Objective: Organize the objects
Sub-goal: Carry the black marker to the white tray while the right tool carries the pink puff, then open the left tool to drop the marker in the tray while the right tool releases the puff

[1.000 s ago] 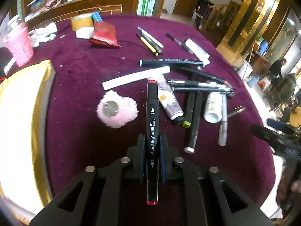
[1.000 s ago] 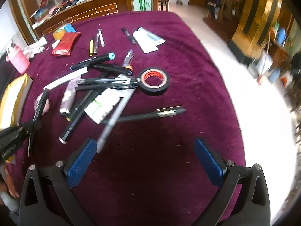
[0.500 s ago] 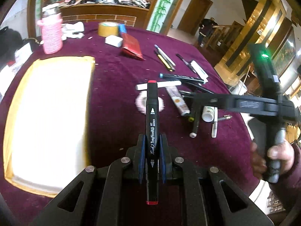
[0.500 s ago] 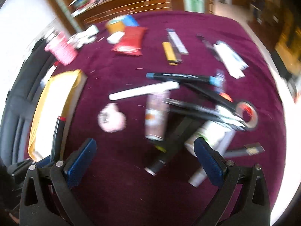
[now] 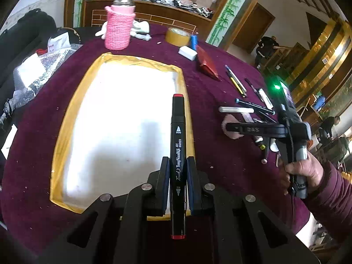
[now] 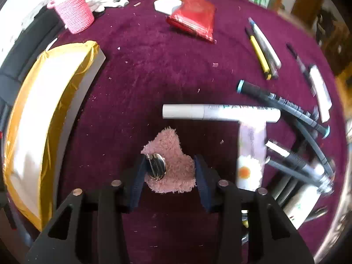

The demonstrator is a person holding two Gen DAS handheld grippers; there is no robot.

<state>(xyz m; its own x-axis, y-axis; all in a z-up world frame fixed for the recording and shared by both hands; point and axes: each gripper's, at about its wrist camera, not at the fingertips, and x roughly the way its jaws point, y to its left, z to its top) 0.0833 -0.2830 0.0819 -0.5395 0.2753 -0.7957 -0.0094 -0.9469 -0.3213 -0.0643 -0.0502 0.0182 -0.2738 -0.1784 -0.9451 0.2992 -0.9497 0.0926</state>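
My left gripper (image 5: 178,171) pinches the black art marker (image 5: 178,145) at mid-barrel, its red tip poised over the near right edge of the yellow-rimmed tray (image 5: 66,118); to do this well I should carry it further in over the white floor and lower it before letting go, so it cannot roll off the rim. My right gripper (image 6: 168,171) has just been closing and now brackets the pink fluffy brooch (image 6: 173,165), pads at or just off its fuzzy edges; I should squeeze gently across the pile, clear of the metal pin back. A second ago the left camera saw the marker pile, the right jaws stood wide near the tape roll.
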